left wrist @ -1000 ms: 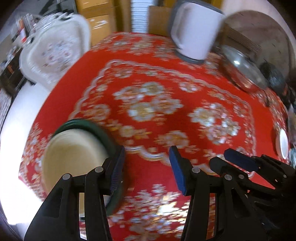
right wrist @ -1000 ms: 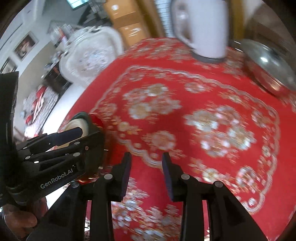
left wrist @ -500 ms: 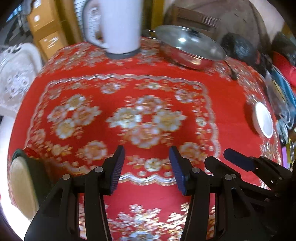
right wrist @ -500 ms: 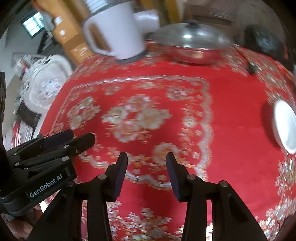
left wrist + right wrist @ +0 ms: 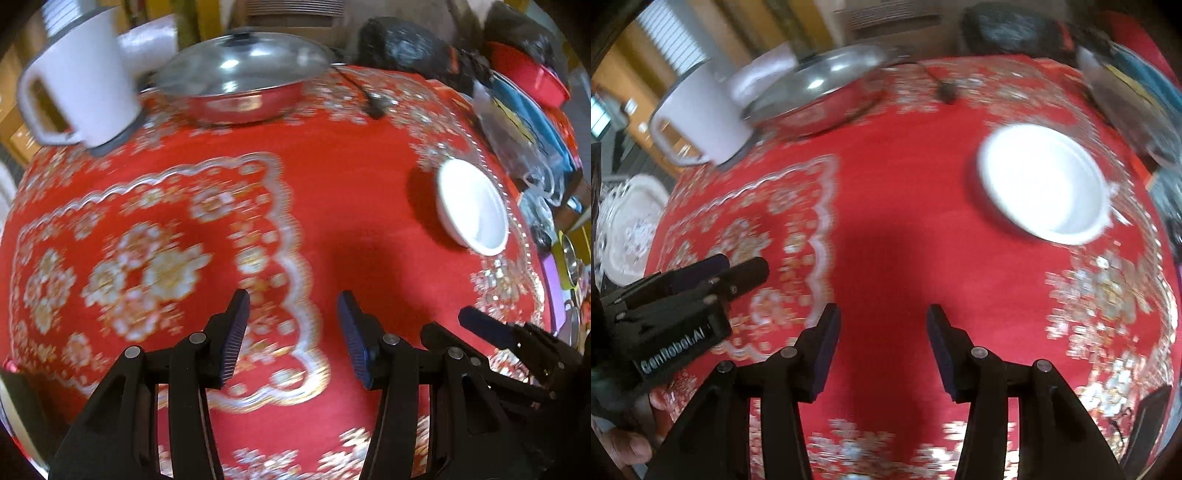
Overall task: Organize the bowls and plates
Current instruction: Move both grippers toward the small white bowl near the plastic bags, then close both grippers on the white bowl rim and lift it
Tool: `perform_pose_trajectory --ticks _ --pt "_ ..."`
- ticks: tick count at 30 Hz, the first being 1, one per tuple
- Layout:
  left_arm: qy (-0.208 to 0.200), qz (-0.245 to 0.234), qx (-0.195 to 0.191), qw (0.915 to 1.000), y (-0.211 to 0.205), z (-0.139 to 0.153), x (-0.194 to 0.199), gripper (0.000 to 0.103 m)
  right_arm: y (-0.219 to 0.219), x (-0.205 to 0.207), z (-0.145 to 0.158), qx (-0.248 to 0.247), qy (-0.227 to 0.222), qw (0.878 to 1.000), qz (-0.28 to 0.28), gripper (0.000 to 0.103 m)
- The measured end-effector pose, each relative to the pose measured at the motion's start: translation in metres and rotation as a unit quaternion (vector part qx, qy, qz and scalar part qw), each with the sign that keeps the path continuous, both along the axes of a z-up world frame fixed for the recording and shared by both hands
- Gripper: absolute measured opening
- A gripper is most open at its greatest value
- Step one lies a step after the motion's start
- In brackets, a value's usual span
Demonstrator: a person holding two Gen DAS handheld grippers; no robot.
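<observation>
Two grippers: left gripper (image 5: 293, 339) and right gripper (image 5: 882, 347), jaws wide, empty.
Bowl (image 5: 1041, 181): white, round, glossy.
Tablecloth (image 5: 351, 192): red, floral-patterned.
Pan (image 5: 240, 92): steel, glass-lidded.

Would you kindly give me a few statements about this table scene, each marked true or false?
1. The white bowl sits on the red tablecloth. True.
2. The right hand-held gripper is shut on the bowl. False: it is open and holds nothing.
3. A lidded steel pan stands beside the white kettle. True.
4. The left hand-held gripper holds a plate. False: it is open and holds nothing.
</observation>
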State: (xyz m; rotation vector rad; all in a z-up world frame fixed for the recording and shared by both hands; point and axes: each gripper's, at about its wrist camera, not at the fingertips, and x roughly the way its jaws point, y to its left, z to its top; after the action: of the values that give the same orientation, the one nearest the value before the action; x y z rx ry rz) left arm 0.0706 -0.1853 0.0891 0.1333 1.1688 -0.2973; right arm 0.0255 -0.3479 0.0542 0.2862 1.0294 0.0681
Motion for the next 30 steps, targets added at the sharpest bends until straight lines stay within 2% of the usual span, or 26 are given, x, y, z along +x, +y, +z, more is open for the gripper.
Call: perform_pose_trajectory --ticks 9,12,18,23,28,29,30 --pt "0.002 -0.055 -0.013 0.9984 -0.09 0.0 0.022 0.05 -0.09 -0.007 -0.006 0.014 -0.005 0.996 -0.083 0.05" --pt "0.003 -0.068 -0.011 0.9976 -0.118 -0.004 0.034 0.05 -0.114 -0.003 -0.005 0.015 -0.01 0.995 -0.101 0.054" --pt "0.014 -0.073 -0.003 0.9972 -0.151 -0.019 0.057 0.05 -0.157 0.014 -0.005 0.027 -0.015 0.991 -0.129 0.055" --pt "0.035 -0.074 0.002 0.9966 -0.168 -0.039 0.071 0.05 -0.177 0.038 -0.016 0.051 -0.01 0.99 -0.128 0.055" --pt "0.042 -0.076 0.015 0.9961 -0.177 -0.052 0.075 0.05 -0.174 0.055 -0.031 0.053 -0.001 0.992 -0.116 0.054" --pt "0.047 -0.078 0.019 0.9957 -0.179 -0.057 0.076 0.05 -0.172 0.057 -0.034 0.052 -0.002 0.992 -0.112 0.052" --pt "0.05 -0.079 0.02 0.9954 -0.179 -0.06 0.077 0.05 -0.17 0.059 -0.035 0.048 -0.003 0.993 -0.107 0.043"
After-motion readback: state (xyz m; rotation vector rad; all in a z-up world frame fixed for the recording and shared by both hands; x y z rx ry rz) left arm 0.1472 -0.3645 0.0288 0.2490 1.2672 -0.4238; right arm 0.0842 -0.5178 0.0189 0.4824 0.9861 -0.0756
